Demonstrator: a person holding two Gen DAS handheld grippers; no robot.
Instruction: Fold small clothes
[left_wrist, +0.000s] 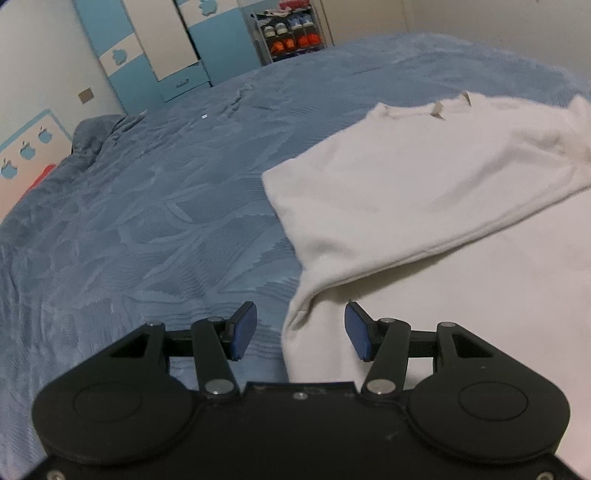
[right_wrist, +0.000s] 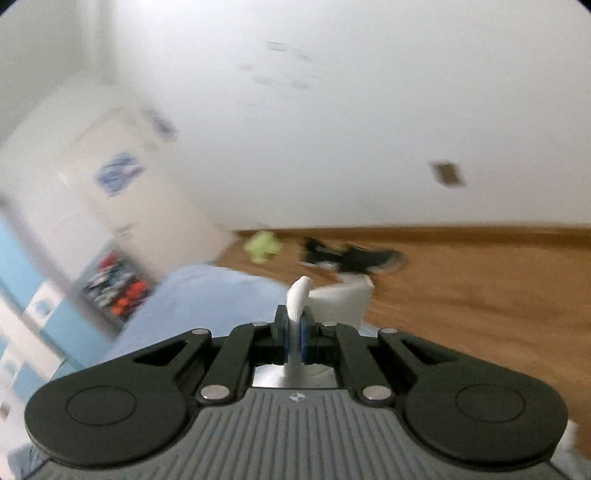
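Note:
A white sweater (left_wrist: 424, 192) lies on the blue bedspread (left_wrist: 147, 221), its upper part folded over the lower part, neckline toward the far side. My left gripper (left_wrist: 300, 329) hangs open just above the sweater's near left edge, one blue pad over the bedspread and one over the cloth, nothing between them. In the right wrist view, which is blurred, my right gripper (right_wrist: 294, 332) is shut on a fold of the white sweater (right_wrist: 300, 295) that sticks up between the pads, and more of the cloth hangs beyond it.
A blue and white wardrobe (left_wrist: 159, 51) and a shoe rack (left_wrist: 291, 33) stand beyond the bed's far edge. A bunched pillow (left_wrist: 99, 136) lies at the left. The right wrist view shows a wooden floor (right_wrist: 480, 295) with dark shoes (right_wrist: 351, 258) and a green item (right_wrist: 264, 247).

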